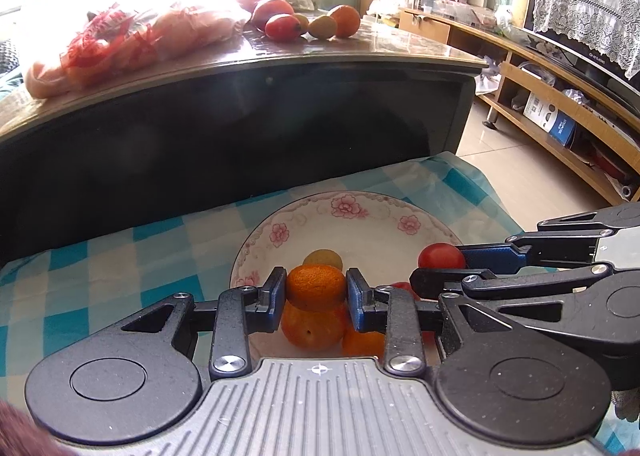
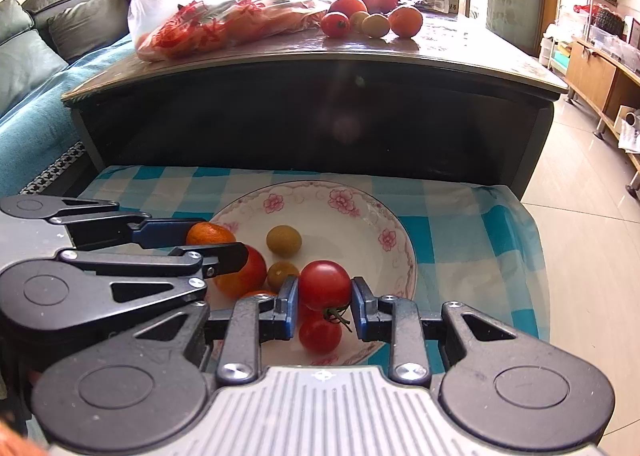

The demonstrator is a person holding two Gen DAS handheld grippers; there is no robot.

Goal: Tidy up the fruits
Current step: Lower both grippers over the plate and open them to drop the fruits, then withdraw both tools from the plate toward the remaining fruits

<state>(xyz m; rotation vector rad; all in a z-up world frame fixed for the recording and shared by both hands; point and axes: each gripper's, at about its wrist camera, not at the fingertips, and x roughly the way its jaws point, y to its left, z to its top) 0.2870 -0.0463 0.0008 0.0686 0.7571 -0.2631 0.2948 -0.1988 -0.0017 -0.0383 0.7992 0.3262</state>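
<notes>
The left gripper [image 1: 316, 290] is pinching a mandarin [image 1: 316, 287] in its jaws at lower centre – the right gripper [image 2: 325, 306] is clamping a tomato [image 2: 325, 284] above the floral bowl [image 2: 394, 252].

White ceramic bowl [image 2: 400, 256] with pink floral rim; turquoise-and-cream checked cloth [image 2: 460, 223]; orange mandarin [image 1: 316, 287]; red tomato [image 2: 325, 284].

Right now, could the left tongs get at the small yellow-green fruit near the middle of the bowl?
Probably not yet: the left tongs are shut on a small orange, so they'd need to let go first. The yellow-green fruit itself lies uncovered just beyond, in the bowl.
</notes>
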